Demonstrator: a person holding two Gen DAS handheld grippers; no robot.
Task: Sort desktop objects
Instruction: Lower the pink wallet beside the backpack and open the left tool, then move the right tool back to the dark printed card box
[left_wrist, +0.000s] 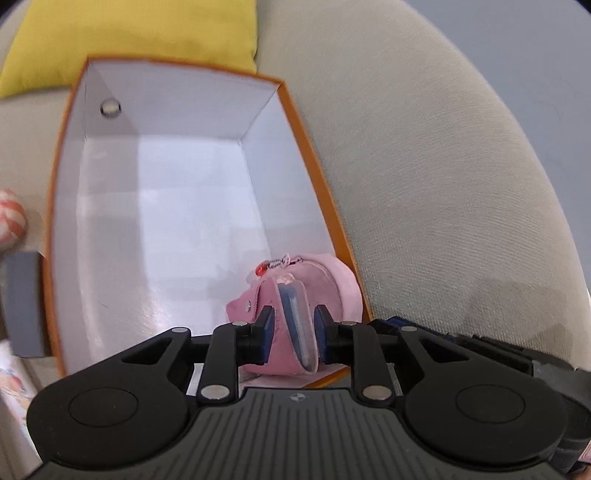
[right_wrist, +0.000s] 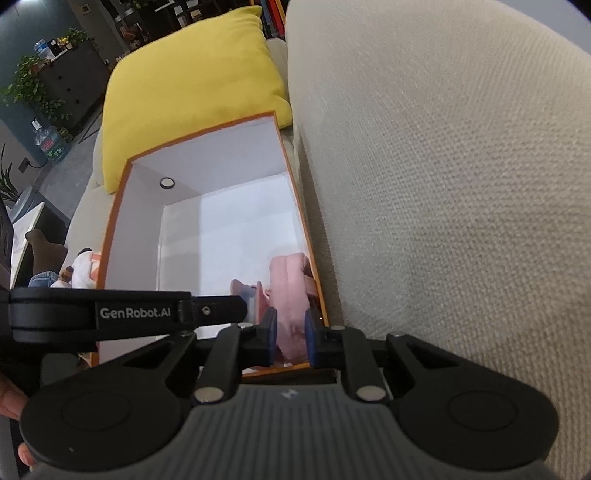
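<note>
In the near right corner of the orange box (left_wrist: 55, 206), low inside it, sits the pink pouch (left_wrist: 295, 314), and that is the thing we care about. On the left, our left gripper (left_wrist: 293, 332) has its jaws closed on the pouch's front part, the flap with the clear blue-edged card in it. The pads press it from both sides. The pouch stands on its edge here, so its long side runs away from us, along the line the jaws point.

On the right, our right gripper (right_wrist: 290, 332) has its jaws around the soft pink back part of the same pouch (right_wrist: 291, 295). They look closed on it too. The pouch lies straight ahead of both jaws and just below them, tight against the box wall (right_wrist: 314, 273) by the sofa (right_wrist: 443, 184). Both hands are equally near, we think.
</note>
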